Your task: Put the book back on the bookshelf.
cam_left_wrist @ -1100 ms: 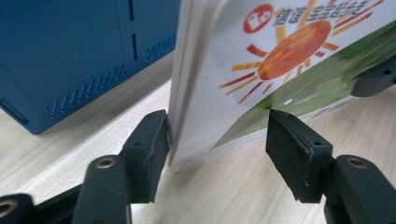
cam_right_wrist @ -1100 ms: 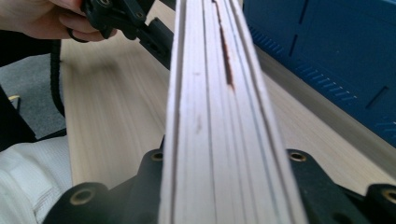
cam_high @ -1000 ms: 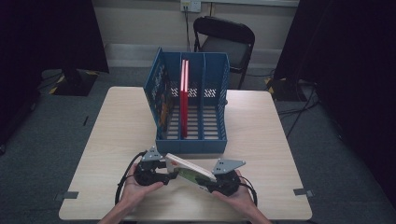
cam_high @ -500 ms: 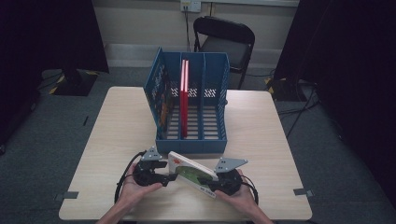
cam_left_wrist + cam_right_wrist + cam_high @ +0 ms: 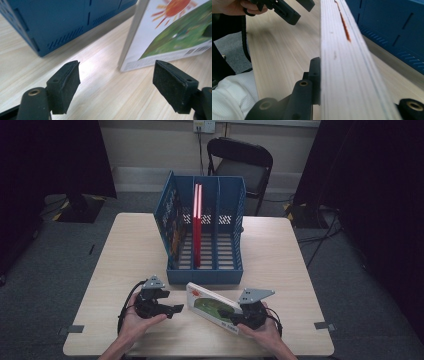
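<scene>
Since the earlier frame, the left tongs [image 5: 172, 310] have let go of the book [image 5: 212, 306] and stand open beside it. Right tongs [image 5: 223, 312] clamp its near end by the bench's [image 5: 285, 270] front edge. Its long axis points toward the blue rack [image 5: 205, 275]; raising it upright before sliding should help.

Table [image 5: 125, 265]: pale wood-grain, smooth, slight sheen. Rack [image 5: 232, 210]: blue moulded plastic, matt, slotted. Book [image 5: 172, 32]: glossy printed cover, paper page edges. Left claw [image 5: 125, 85]: black matt pads, rubbery.
</scene>
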Action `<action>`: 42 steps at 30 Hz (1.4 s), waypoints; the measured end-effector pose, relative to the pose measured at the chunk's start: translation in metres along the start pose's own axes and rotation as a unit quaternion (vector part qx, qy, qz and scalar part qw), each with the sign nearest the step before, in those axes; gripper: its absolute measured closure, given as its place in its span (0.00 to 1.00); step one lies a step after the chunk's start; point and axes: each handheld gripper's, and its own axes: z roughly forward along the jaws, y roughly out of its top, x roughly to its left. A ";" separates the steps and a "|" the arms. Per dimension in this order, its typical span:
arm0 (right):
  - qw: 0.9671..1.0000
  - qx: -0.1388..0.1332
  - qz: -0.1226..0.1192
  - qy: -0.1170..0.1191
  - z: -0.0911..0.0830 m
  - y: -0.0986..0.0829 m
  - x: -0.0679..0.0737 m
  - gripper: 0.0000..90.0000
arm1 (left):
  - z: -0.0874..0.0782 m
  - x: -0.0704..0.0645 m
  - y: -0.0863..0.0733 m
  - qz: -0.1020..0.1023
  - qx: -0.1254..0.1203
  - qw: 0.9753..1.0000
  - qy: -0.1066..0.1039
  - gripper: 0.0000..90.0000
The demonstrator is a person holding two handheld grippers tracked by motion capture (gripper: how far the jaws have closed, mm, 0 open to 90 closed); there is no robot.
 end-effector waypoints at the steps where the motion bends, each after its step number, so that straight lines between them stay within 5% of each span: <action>1: 1.000 0.001 0.001 0.000 -0.001 0.000 -0.001 0.85 | -0.001 0.001 0.000 -0.001 0.002 1.000 0.001 0.21; 12: 1.000 -0.007 0.010 -0.007 -0.011 0.001 -0.001 0.85 | -0.010 0.011 -0.004 -0.030 0.009 0.999 0.026 0.21; 15: 1.000 -0.010 0.012 -0.009 -0.014 0.001 -0.001 0.85 | -0.012 0.010 -0.003 -0.021 0.005 1.000 0.017 0.23; 24: 0.999 -0.027 0.017 -0.018 -0.026 0.004 -0.002 0.85 | -0.012 0.008 -0.002 -0.015 0.021 0.998 0.049 0.22; 42: 0.998 -0.063 0.013 -0.030 -0.047 0.021 -0.004 0.85 | -0.021 0.022 -0.015 -0.027 -0.003 0.996 0.080 0.19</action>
